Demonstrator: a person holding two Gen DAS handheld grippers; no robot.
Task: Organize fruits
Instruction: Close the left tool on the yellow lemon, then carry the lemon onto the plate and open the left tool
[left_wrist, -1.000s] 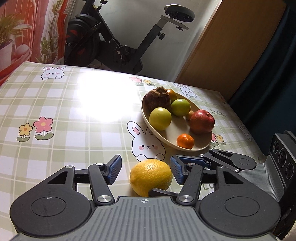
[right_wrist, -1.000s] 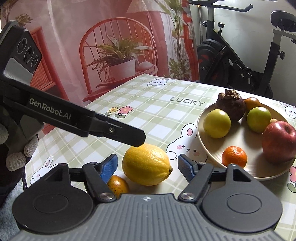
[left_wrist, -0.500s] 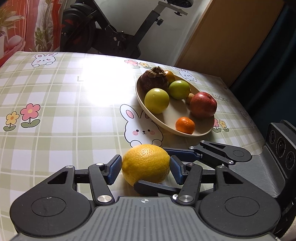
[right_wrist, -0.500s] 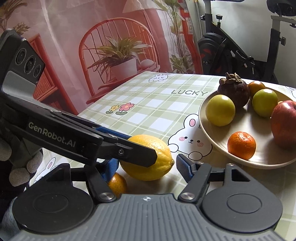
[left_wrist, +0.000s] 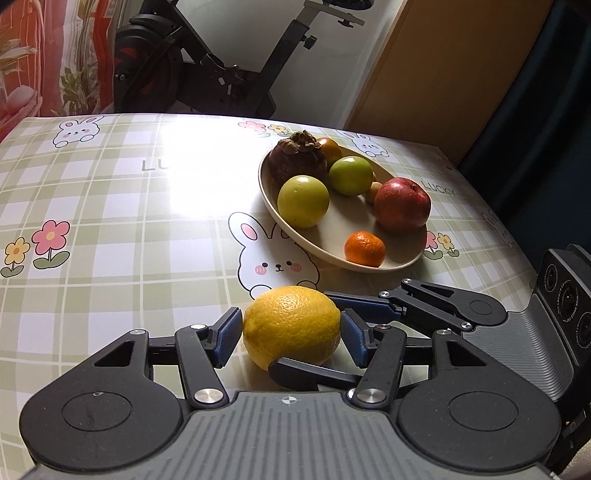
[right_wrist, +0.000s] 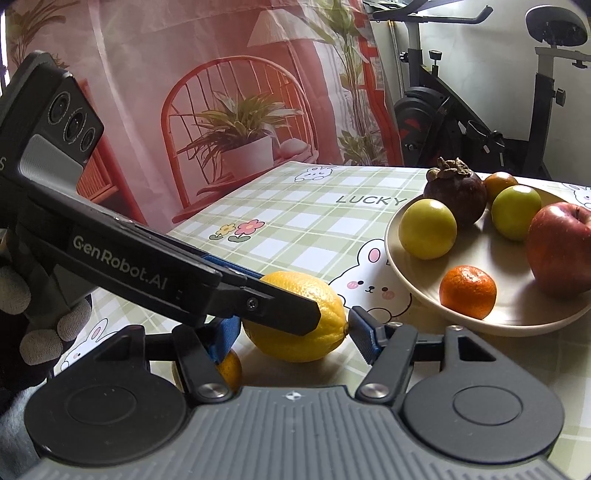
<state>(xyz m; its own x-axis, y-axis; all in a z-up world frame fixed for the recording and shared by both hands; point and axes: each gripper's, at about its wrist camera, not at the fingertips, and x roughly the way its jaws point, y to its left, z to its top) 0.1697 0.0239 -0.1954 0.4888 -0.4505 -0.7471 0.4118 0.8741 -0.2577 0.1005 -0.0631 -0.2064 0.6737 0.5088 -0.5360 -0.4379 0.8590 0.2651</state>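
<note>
We are at the grasping step: both grippers crowd the same lemon (left_wrist: 291, 325), which lies on the table just short of the beige plate (left_wrist: 391, 264). Our left gripper (left_wrist: 291, 332) has its blue pads right at the lemon's two sides, seemingly touching, though we cannot tell whether they grip firmly yet. Our right gripper (right_wrist: 291, 330) also straddles the lemon, its right pad at the nipple end and its left pad hidden behind the other tool's finger, so we cannot say whether it is pinching or only bracketing. Judging from this, one gripper should yield; the other then needs to lift the lemon clear and carry it over the rim into the open middle of the plate, avoiding the mandarin (left_wrist: 365, 249) near the front edge. The plate already holds a red apple (left_wrist: 402, 203), two yellow-green round fruits (left_wrist: 303, 201), a mangosteen (left_wrist: 297, 157) and a small brownish-orange fruit behind it. Another small orange fruit (right_wrist: 229, 371) sits on the table under our right gripper's left finger, yet to be collected. The table wears a glossy green plaid cloth (left_wrist: 110, 229) printed with rabbits, flowers and "LUCKY", with strong glare. Behind stand an exercise bike (left_wrist: 221, 70) and a red backdrop picturing a chair and potted plant.
</note>
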